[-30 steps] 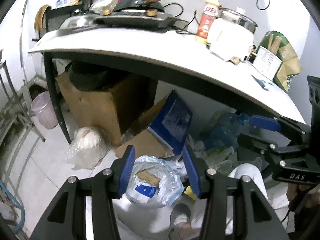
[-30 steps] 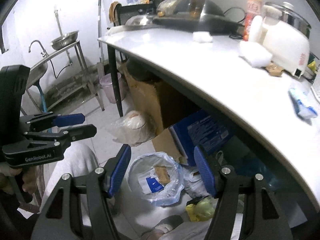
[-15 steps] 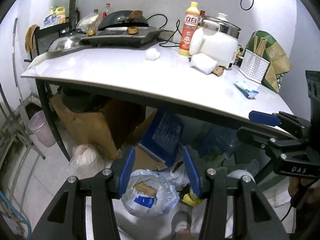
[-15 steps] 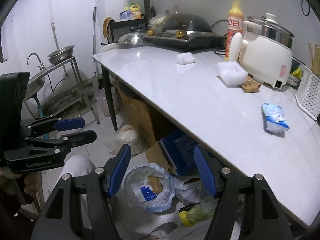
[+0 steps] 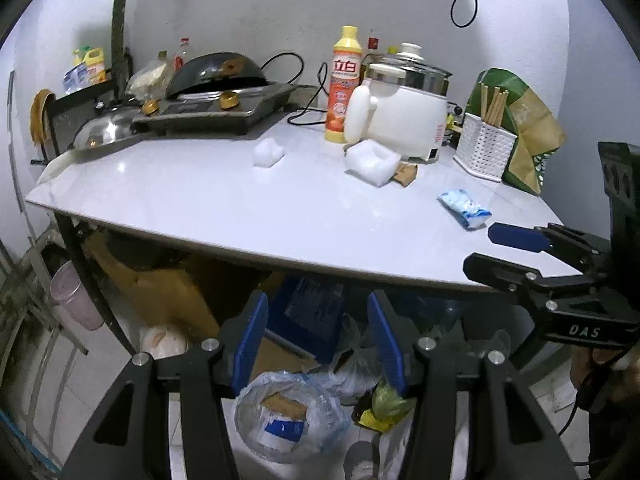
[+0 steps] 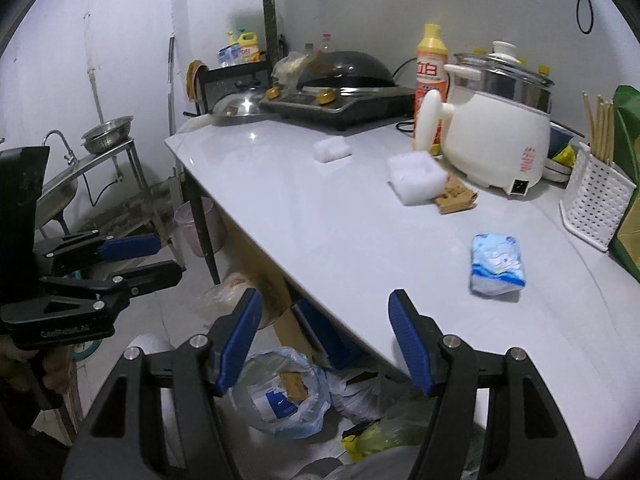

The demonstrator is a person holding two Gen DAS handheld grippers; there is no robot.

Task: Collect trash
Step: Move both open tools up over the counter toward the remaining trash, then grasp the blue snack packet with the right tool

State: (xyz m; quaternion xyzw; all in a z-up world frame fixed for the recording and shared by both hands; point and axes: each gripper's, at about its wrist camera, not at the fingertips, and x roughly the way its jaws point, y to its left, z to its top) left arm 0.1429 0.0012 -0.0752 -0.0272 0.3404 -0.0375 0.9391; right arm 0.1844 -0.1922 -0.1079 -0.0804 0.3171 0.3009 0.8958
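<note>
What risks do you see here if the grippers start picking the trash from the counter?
The white foam block lies touching the cooker and bottle; a wide grab may knock them. The brown wrapper is partly under the foam, so it could be missed. The blue packet lies flat, so fingers may push it along.

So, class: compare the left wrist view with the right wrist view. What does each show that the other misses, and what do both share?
Only the left wrist view shows the whole green and brown bag behind the white basket.

Only the right wrist view shows the metal sink, its tap and a colander on the stand.

Both show the white table, yellow bottle, white cooker, two foam blocks, blue packet, the trash bag on the floor, and both grippers open and empty.
</note>
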